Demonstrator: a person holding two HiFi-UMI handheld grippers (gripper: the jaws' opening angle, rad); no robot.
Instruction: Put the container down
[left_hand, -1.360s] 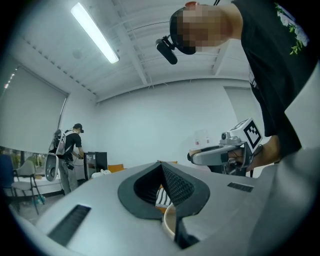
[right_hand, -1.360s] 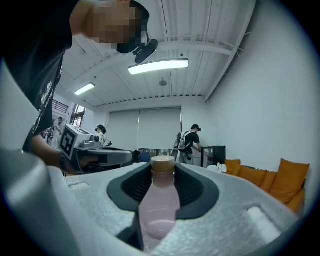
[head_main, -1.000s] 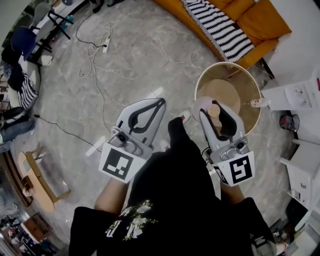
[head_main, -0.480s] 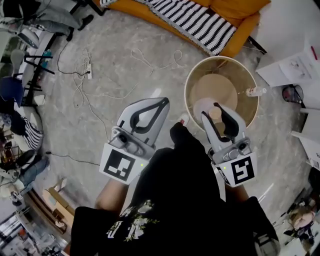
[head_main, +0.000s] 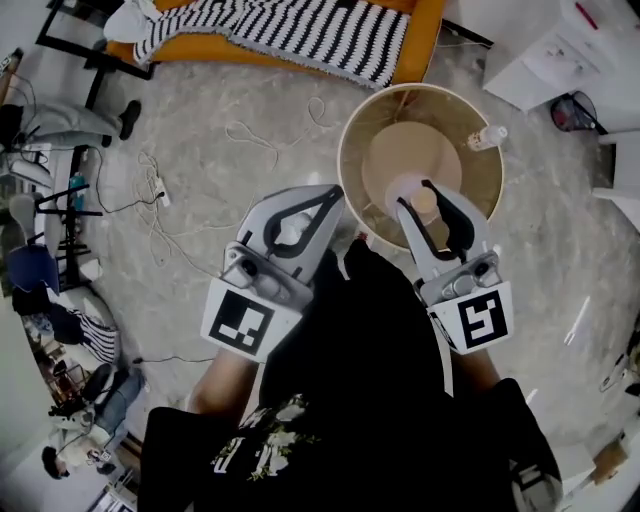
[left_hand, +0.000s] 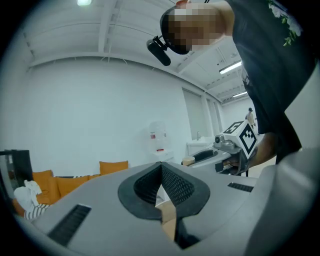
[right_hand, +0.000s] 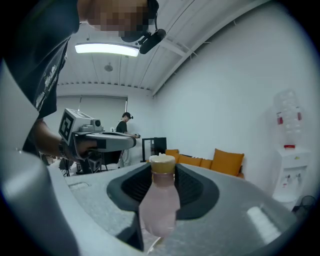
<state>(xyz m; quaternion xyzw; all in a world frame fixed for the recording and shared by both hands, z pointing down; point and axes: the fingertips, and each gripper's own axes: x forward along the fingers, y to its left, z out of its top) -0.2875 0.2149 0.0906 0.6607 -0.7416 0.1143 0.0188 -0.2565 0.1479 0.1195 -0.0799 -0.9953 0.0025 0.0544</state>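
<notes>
While the right gripper (head_main: 428, 200) has its jaws clamped on the pale pink container (right_hand: 160, 200), which stands upright between them with its tan cap (right_hand: 162, 164) topmost, the left gripper (head_main: 330, 196) alongside has its jaws closed tip to tip on nothing. In the head view the container shows over the near part of the round, rimmed tabletop (head_main: 352, 150), and whether its base touches the surface cannot be told. A small white bottle (head_main: 487, 137) sits at the tabletop's far right edge, well apart from the container, and an orange sofa (head_main: 425, 30) with a striped blanket (head_main: 300, 30) lies beyond.
</notes>
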